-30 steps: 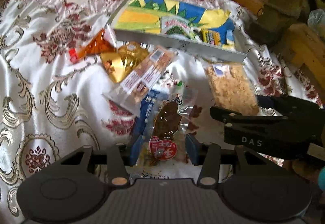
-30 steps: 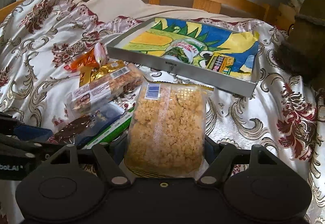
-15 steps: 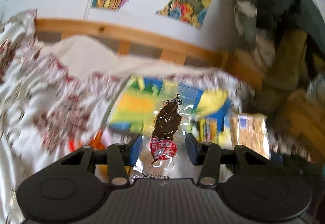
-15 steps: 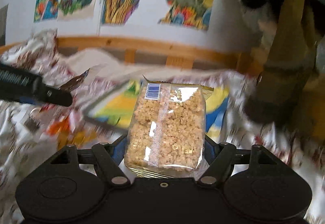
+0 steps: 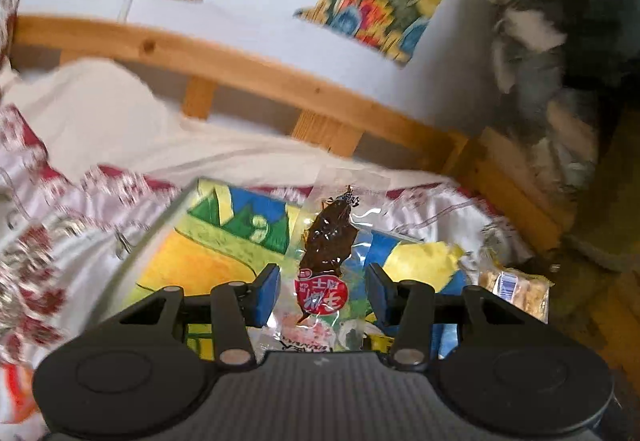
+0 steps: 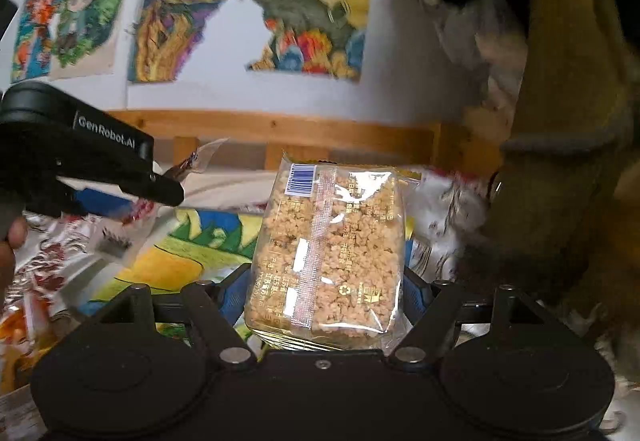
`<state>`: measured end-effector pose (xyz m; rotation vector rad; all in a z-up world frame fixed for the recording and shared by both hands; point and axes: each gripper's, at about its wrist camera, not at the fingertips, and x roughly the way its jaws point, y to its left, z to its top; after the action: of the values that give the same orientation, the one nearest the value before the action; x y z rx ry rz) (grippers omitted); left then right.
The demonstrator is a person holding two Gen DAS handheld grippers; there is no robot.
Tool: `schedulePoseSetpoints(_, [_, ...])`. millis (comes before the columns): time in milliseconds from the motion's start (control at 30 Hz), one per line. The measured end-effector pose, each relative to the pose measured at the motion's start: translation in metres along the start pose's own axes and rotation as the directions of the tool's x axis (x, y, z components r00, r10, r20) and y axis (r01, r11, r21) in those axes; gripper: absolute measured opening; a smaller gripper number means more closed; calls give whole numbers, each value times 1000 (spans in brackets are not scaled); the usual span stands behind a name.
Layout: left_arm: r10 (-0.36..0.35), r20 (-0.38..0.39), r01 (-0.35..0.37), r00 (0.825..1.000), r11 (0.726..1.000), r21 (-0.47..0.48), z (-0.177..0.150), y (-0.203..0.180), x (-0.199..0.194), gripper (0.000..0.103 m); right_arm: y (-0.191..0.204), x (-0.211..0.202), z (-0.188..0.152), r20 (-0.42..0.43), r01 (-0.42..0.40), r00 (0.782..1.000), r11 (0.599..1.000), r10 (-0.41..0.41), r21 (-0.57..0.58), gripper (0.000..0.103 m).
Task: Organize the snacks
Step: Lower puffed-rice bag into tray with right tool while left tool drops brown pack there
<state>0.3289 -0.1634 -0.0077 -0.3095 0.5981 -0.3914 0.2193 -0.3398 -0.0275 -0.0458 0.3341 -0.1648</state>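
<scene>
My left gripper [image 5: 322, 295] jaws pinch a dark jerky packet [image 5: 326, 253]; right gripper [image 6: 326, 289] jaws clamp a rice-crisp bag [image 6: 328, 253], both above the tray [image 5: 188, 261].

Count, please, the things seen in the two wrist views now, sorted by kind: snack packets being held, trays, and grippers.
Snack packets held: 2, namely the clear packet of dark brown dried meat with a red label and the clear bag of beige crumbly puffed-grain snack.
Trays: 1, the grey-rimmed tray with a colourful picture base.
Grippers: 2, left gripper and right gripper.
Total: 5.
</scene>
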Motion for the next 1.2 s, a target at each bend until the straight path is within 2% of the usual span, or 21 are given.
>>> schedulePoseSetpoints(100, [23, -46, -24, 999, 1000, -15, -7, 1, 27, 51, -3, 24, -8, -47, -2, 999, 1000, 3, 18, 75])
schedulePoseSetpoints(200, [59, -92, -58, 994, 998, 15, -17, 0, 47, 51, -4, 45, -16, -111, -6, 994, 998, 12, 55, 75])
schedulePoseSetpoints(400, [95, -142, -88, 985, 995, 54, -27, 1, 61, 51, 4, 66, -29, -196, -5, 980, 998, 16, 58, 75])
schedulePoseSetpoints(600, [116, -174, -105, 978, 992, 67, -30, 0, 68, 53, 7, 69, -33, -208, -7, 978, 998, 18, 55, 76])
schedulePoseSetpoints(700, [115, -194, -109, 974, 993, 44, -30, 4, 66, 53, 8, 66, -32, -201, -11, 979, 998, 24, 63, 83])
schedulePoseSetpoints(767, [114, -204, -109, 972, 993, 37, -30, 6, 64, 60, 6, 64, -31, -189, -12, 982, 997, 25, 70, 87])
schedulePoseSetpoints(967, [106, -166, -108, 980, 994, -1, -21, 14, 39, 77, 2, 45, -24, -138, -8, 990, 994, 23, 107, 96])
schedulePoseSetpoints(1100, [109, -104, -109, 989, 994, 5, -14, 18, 10, 84, 0, 23, -16, -97, -3, 995, 992, 15, 127, 97])
schedulePoseSetpoints(1200, [120, -47, -119, 992, 993, 14, -12, 21, -18, 91, -1, 2, -10, -60, 2, 998, 989, 7, 146, 102])
